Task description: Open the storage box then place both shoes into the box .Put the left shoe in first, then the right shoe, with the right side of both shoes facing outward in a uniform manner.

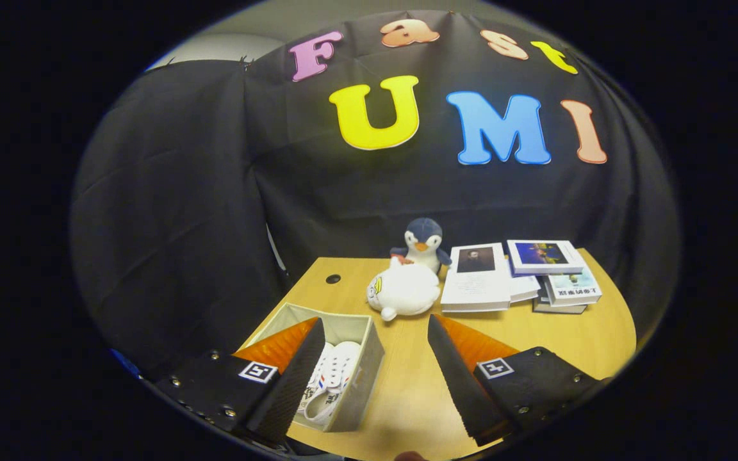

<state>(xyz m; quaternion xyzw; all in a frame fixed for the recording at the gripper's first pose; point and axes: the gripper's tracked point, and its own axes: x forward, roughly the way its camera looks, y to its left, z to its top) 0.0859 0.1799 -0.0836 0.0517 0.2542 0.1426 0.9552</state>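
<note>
Black cloth backed a pale wooden tabletop (535, 346) carrying the open grey fabric storage box (362, 378), which stood low beside the claw's left finger. White sneakers (330, 378) already lay inside it, though whether one or both could not be told. The claw (372, 333) hovered above, fingers spread wide and gripping nothing. Beyond sat a white plush toy (404, 291), a navy penguin plush (423, 243) and stacked books (516, 275). Placement appeared largely complete; the next move probably called for checking shoe orientation.
</note>
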